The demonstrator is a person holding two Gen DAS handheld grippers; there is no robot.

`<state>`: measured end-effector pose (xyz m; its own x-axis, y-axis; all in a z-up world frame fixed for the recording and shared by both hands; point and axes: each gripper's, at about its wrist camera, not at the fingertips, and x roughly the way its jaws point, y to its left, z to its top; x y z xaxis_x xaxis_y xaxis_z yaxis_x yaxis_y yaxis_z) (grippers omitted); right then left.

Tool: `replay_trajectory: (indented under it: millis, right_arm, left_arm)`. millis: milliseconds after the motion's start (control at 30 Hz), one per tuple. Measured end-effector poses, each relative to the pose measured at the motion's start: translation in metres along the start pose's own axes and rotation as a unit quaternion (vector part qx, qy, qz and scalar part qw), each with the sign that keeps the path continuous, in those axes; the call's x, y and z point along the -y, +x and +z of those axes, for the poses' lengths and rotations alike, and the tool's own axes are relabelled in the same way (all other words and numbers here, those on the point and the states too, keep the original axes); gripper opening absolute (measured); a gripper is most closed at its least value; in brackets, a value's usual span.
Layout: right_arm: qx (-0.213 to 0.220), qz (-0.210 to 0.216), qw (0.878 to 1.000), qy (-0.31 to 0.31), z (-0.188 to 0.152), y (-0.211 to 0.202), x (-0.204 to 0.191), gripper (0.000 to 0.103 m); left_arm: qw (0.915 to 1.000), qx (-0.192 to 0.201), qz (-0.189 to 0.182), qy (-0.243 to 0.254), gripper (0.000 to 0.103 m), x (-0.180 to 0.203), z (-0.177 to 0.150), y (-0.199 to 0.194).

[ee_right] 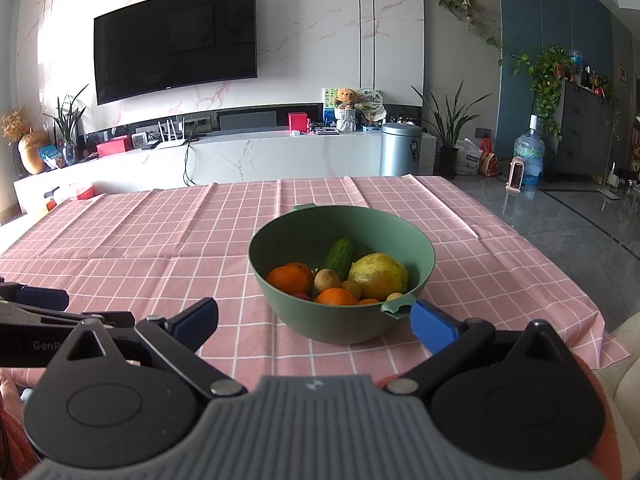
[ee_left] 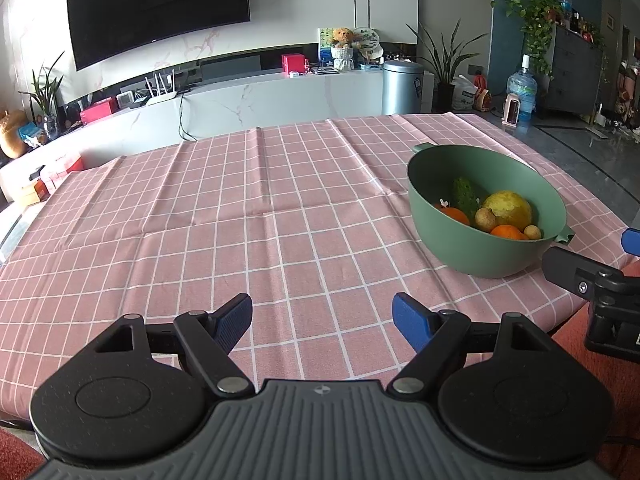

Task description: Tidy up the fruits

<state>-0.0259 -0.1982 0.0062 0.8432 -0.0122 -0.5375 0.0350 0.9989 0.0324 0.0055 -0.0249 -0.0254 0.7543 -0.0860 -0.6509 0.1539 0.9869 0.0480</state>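
L gripper low at near edge, level, jaws spread wide, nothing btwn its blue pads. R gripper just right of it, also level, jaws wide apart, empty; both point to far side.

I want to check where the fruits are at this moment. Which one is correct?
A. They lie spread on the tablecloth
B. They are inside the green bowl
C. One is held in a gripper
B: the oranges, cucumber and other fruits sit inside the green bowl; both grippers are open.
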Motion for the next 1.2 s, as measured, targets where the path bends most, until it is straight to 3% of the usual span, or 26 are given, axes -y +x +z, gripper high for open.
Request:
replay_trajectory:
  millis: [1200]
  right_arm:
    - [0.000,0.000,1.000,0.001,-0.0004,0.0006,0.0002,0.098]
  left_arm:
    - [1.0000,-0.007,-0.005,0.002,0.093,0.0001,-0.0030,0.0011]
